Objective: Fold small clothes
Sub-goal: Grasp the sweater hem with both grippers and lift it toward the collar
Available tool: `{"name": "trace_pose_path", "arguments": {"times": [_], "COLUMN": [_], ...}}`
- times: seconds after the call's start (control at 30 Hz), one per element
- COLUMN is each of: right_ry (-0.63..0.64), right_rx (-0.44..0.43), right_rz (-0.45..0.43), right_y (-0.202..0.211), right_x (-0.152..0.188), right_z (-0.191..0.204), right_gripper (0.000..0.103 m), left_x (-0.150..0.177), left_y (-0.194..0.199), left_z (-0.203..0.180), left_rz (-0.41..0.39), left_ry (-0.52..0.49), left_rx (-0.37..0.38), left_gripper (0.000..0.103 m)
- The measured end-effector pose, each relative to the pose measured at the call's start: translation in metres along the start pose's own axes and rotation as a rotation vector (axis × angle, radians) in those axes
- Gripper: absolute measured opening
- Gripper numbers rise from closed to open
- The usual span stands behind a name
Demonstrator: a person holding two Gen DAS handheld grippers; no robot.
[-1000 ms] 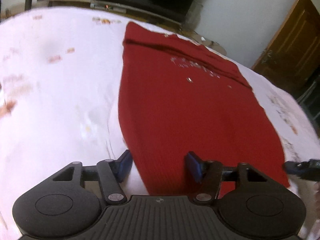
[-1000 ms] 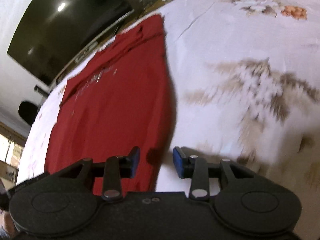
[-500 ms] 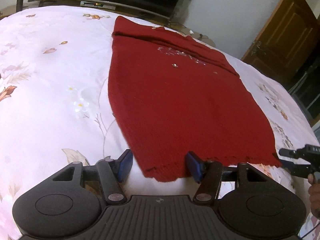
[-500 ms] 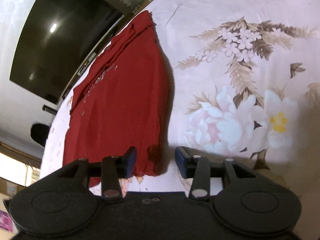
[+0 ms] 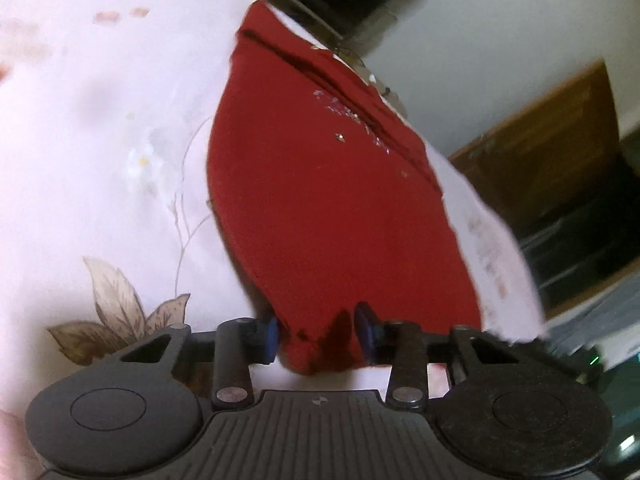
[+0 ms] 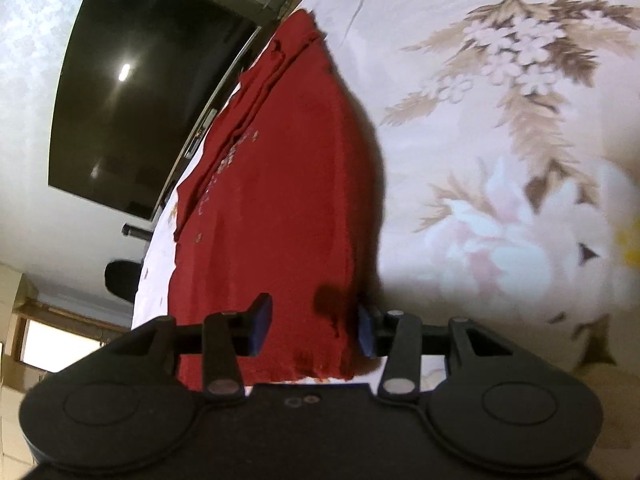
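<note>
A red knit garment (image 5: 336, 208) lies flat on a floral bedsheet (image 5: 100, 140), its folded sleeves at the far end. My left gripper (image 5: 318, 336) is open, with the garment's near left hem corner between its blue pads. In the right wrist view the same garment (image 6: 288, 208) runs away from me. My right gripper (image 6: 314, 330) is open, with the near right hem corner between its fingers. Neither pair of pads presses on the cloth.
A dark TV screen (image 6: 136, 92) stands beyond the bed's far end. A wooden door (image 5: 552, 152) is at the right of the room. The bedsheet (image 6: 500, 160) stretches wide on both sides of the garment.
Both grippers have moved forward and down onto the near hem, so its corners now lie between the fingers. Both jaws stay open.
</note>
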State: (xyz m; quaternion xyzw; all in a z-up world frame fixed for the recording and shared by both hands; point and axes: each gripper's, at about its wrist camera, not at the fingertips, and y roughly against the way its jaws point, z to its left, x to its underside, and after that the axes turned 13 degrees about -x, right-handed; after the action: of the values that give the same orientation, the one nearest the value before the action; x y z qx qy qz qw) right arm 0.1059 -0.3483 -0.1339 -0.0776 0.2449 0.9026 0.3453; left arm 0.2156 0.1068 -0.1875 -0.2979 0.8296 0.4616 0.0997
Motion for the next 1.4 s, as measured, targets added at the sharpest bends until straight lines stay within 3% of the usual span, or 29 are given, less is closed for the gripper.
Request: {"name": "trace_pose_path", "arguments": {"times": [0.23, 0.47, 0.63, 0.7, 0.8, 0.87, 1.0, 1.1, 1.17, 1.27, 1.33, 1.4], "right_ry": [-0.02, -0.051, -0.026, -0.023, 0.04, 0.117, 0.222, 0.276, 0.302, 0.306, 0.26, 0.188], "right_rx": [-0.03, -0.062, -0.038, -0.01, 0.03, 0.066, 0.049, 0.025, 0.019, 0.083, 0.185, 0.143], "right_rz": [0.021, 0.04, 0.08, 0.077, 0.072, 0.071, 0.02, -0.001, -0.01, 0.002, 0.048, 0.019], "right_y": [-0.003, -0.008, -0.021, -0.021, -0.02, -0.019, -0.006, 0.004, 0.009, 0.002, -0.012, -0.01], "right_x": [-0.002, -0.01, -0.008, -0.007, -0.005, -0.004, -0.004, -0.003, -0.001, 0.003, 0.005, 0.006], "right_z": [0.0, -0.007, -0.004, -0.004, 0.006, 0.021, 0.047, 0.063, 0.069, 0.056, 0.031, 0.016], "right_gripper": [0.043, 0.035, 0.01, 0.005, 0.005, 0.005, 0.005, 0.005, 0.005, 0.005, 0.003, 0.004], "left_x": [0.008, 0.002, -0.002, 0.001, 0.0, -0.003, -0.006, -0.007, -0.005, 0.01, 0.014, 0.011], "left_y": [-0.003, -0.011, -0.015, -0.014, -0.008, 0.002, 0.024, 0.031, 0.028, 0.006, 0.005, 0.007], "left_z": [0.032, 0.023, 0.018, 0.013, 0.006, 0.008, 0.009, 0.011, 0.018, 0.037, 0.049, 0.047], "left_rz": [-0.013, -0.024, -0.034, -0.055, -0.1, -0.135, -0.208, -0.224, -0.207, -0.123, -0.139, -0.14], "left_ry": [0.2, 0.175, 0.163, 0.133, 0.098, 0.102, 0.102, 0.098, 0.105, 0.114, 0.182, 0.173], "left_rx": [0.114, 0.077, 0.043, 0.014, -0.042, -0.022, 0.033, 0.055, 0.029, -0.068, -0.015, -0.023], "left_gripper": [0.038, 0.038, 0.037, 0.03, 0.003, 0.003, 0.003, 0.003, 0.003, 0.003, 0.003, 0.003]}}
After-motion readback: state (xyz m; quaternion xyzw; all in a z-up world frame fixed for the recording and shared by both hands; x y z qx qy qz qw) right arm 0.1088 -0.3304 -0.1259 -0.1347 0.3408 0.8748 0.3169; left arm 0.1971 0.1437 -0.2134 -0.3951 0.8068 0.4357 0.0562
